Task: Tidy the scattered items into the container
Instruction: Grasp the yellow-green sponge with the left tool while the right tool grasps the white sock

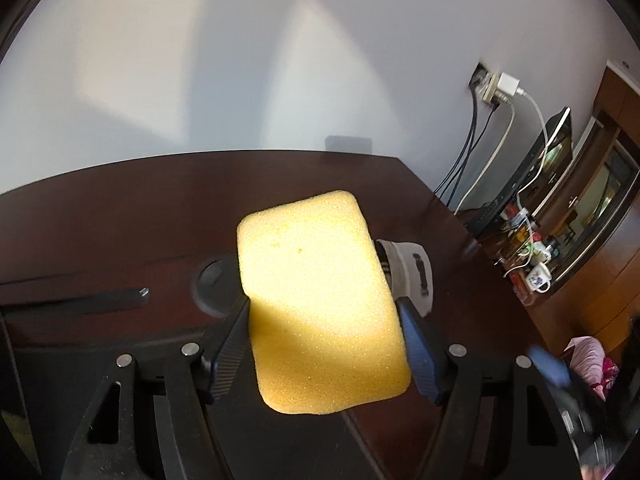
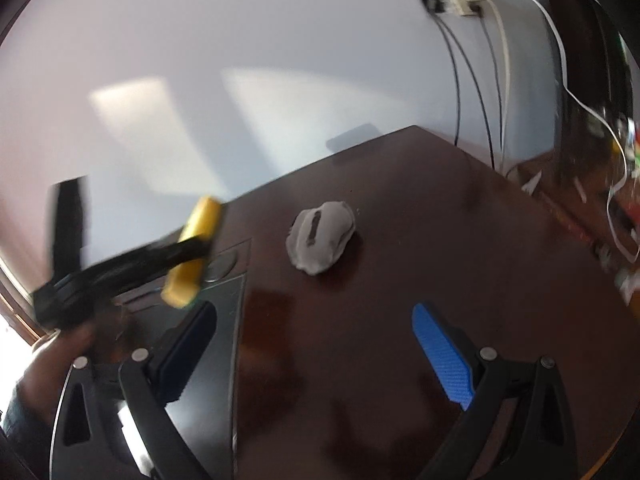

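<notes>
My left gripper [image 1: 326, 320] is shut on a yellow sponge [image 1: 316, 300], its pads pressing the sponge's two long sides and holding it above the dark wooden table [image 1: 120, 220]. The right wrist view shows the same sponge [image 2: 194, 252] edge-on at the left, clamped by the left gripper [image 2: 196, 246], with a hand behind it. A grey computer mouse [image 2: 320, 238] lies on the table; in the left wrist view the mouse [image 1: 412, 272] peeks out from behind the sponge. My right gripper [image 2: 316, 324] is open and empty, short of the mouse. No container is clearly in view.
A dark flat panel with a round recess [image 2: 224, 266] lies on the table at the left. Cables [image 2: 476, 92] hang from a wall socket beyond the table's far corner. To the right stands a cluttered wooden cabinet [image 1: 576, 200] with a patterned mug [image 1: 538, 278].
</notes>
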